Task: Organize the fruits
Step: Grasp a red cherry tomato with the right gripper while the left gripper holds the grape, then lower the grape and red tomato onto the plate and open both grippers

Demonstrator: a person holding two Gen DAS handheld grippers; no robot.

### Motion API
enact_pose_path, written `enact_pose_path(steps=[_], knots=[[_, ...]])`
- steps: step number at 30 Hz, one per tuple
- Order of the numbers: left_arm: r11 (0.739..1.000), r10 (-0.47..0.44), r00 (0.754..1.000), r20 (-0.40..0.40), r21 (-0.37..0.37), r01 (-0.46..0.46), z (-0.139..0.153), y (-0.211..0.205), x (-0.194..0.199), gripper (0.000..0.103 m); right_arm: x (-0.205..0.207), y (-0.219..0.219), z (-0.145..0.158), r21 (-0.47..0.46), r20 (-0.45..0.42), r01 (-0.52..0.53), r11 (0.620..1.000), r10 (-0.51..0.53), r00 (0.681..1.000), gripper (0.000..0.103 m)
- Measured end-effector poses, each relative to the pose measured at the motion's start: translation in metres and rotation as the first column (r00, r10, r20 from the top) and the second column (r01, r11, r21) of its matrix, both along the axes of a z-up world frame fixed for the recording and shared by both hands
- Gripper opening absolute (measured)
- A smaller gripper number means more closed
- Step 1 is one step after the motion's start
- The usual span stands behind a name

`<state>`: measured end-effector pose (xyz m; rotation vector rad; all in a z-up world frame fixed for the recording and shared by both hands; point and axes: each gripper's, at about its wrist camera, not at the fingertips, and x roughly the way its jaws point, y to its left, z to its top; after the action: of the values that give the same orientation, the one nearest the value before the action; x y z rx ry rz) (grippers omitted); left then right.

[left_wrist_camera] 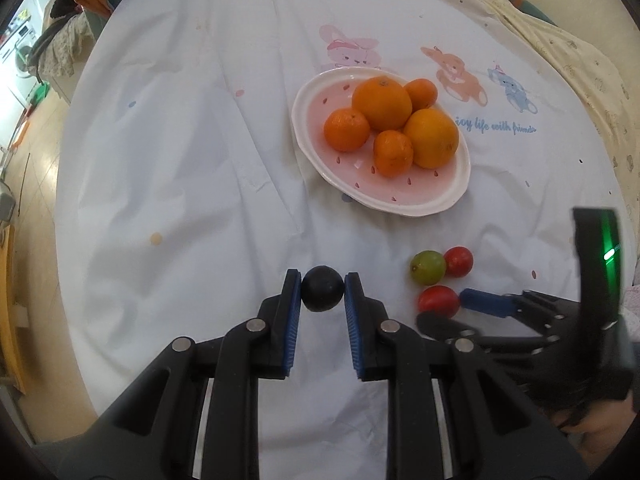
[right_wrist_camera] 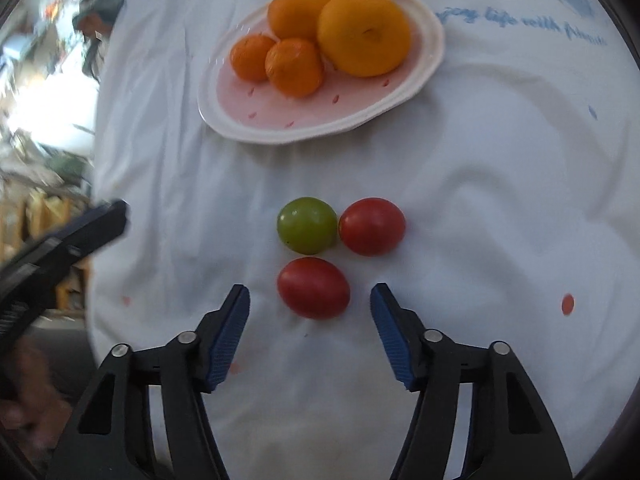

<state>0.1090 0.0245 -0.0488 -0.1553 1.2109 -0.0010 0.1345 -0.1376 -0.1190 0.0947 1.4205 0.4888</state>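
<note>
My left gripper [left_wrist_camera: 322, 289] is shut on a small dark round fruit [left_wrist_camera: 322, 294], held just over the white cloth. My right gripper [right_wrist_camera: 310, 300] is open, its jaws on either side of a red tomato [right_wrist_camera: 313, 287]; it also shows in the left wrist view [left_wrist_camera: 460, 302]. Beyond that tomato lie a green tomato [right_wrist_camera: 307, 224] and a second red tomato [right_wrist_camera: 372, 226], touching each other. A pink-and-white plate [left_wrist_camera: 420, 196] farther back holds several oranges and mandarins [left_wrist_camera: 382, 102]; the plate also shows in the right wrist view [right_wrist_camera: 280, 128].
The table is covered by a white cloth with cartoon rabbits and blue lettering [left_wrist_camera: 496, 128]. The table's left edge [left_wrist_camera: 68, 184] drops to a wooden floor. Clothes on a chair [left_wrist_camera: 68, 36] sit at the far left. The left gripper's finger [right_wrist_camera: 80, 232] shows at the right view's left side.
</note>
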Motion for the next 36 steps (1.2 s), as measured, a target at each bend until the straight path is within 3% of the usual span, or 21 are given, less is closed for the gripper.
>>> enact_pose_path(steps=[6, 8, 9, 25, 31, 36], knots=[[1.0, -0.014, 1.0, -0.002, -0.019, 0.014, 0.002, -0.005, 0.0, 0.018, -0.006, 0.02, -0.002, -0.094, 0.079, -0.062, 0.994, 0.07, 0.994, 0.061], [1.0, -0.019, 1.0, -0.001, -0.013, 0.019, 0.002, -0.007, 0.001, 0.018, -0.009, 0.023, -0.003, -0.116, 0.101, -0.076, 0.99, 0.088, 0.991, 0.054], [1.0, -0.02, 1.0, -0.001, -0.011, 0.02, 0.002, -0.007, 0.001, 0.018, -0.009, 0.024, -0.002, -0.125, 0.112, -0.082, 0.989, 0.096, 0.989, 0.04], [1.0, 0.005, 1.0, -0.013, 0.018, -0.005, -0.007, -0.006, 0.007, 0.018, -0.022, -0.018, 0.018, 0.031, 0.051, -0.064, 0.997, 0.062, 0.997, 0.04], [0.999, 0.036, 0.999, -0.033, 0.002, -0.036, -0.013, 0.001, 0.009, 0.018, -0.017, -0.054, 0.038, 0.102, 0.055, 0.056, 0.993, -0.062, 0.997, 0.04], [0.997, 0.08, 0.996, 0.038, -0.003, -0.08, 0.001, 0.014, 0.012, 0.018, 0.005, -0.092, 0.071, 0.209, 0.142, 0.183, 0.961, -0.215, 0.966, 0.04]])
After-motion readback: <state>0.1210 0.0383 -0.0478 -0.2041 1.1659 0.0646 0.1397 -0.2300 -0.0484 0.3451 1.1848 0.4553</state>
